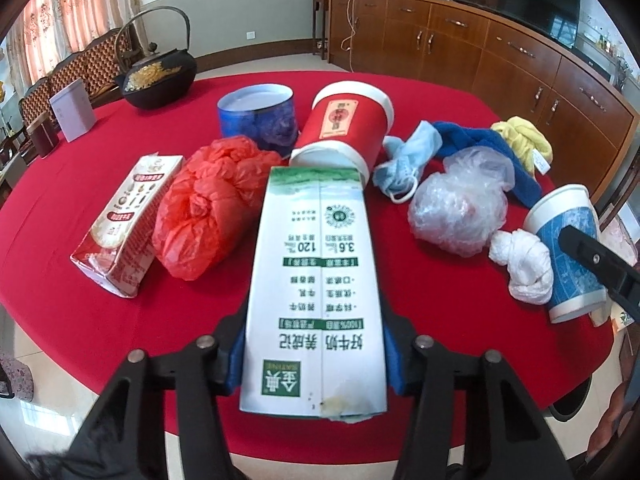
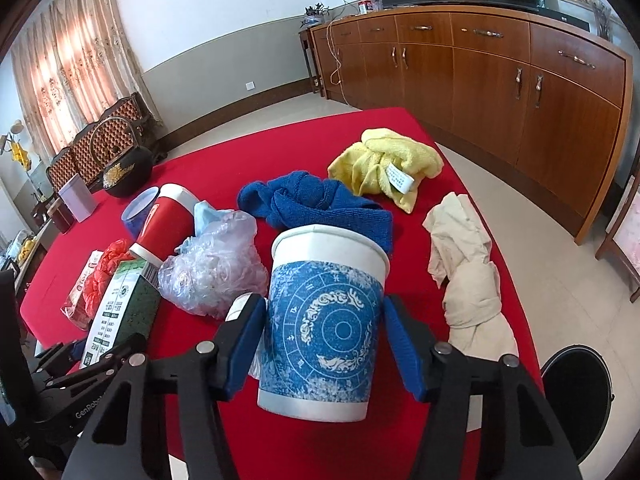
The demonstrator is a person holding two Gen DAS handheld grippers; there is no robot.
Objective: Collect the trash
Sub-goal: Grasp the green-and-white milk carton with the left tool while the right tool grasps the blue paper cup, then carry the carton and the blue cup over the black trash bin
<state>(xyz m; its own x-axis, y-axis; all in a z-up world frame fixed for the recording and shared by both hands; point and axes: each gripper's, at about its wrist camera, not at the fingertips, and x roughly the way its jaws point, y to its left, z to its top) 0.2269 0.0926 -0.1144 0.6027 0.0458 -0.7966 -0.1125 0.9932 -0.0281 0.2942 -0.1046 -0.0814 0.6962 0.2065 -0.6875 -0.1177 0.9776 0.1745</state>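
My left gripper (image 1: 314,360) is shut on a white and green milk carton (image 1: 316,280), held lengthwise over the red table (image 1: 80,320). My right gripper (image 2: 324,344) is shut on a blue and white paper cup (image 2: 324,320), upright, just above the table; the cup also shows at the right of the left wrist view (image 1: 568,256). Other trash lies on the table: a red plastic bag (image 1: 208,204), a red and white carton (image 1: 128,224), a tipped red cup (image 1: 344,128), a blue cup (image 1: 258,114), a blue face mask (image 1: 404,160), a clear plastic bag (image 1: 460,200) and a knotted white tissue (image 1: 524,268).
A blue cloth (image 2: 316,204), a yellow cloth (image 2: 388,164) and a cream cloth (image 2: 468,268) lie on the table's right side. A black iron kettle (image 1: 158,72) and a white box (image 1: 72,110) stand at the far left. A dark bin (image 2: 576,392) stands on the floor at right. Wooden cabinets (image 2: 500,80) line the wall.
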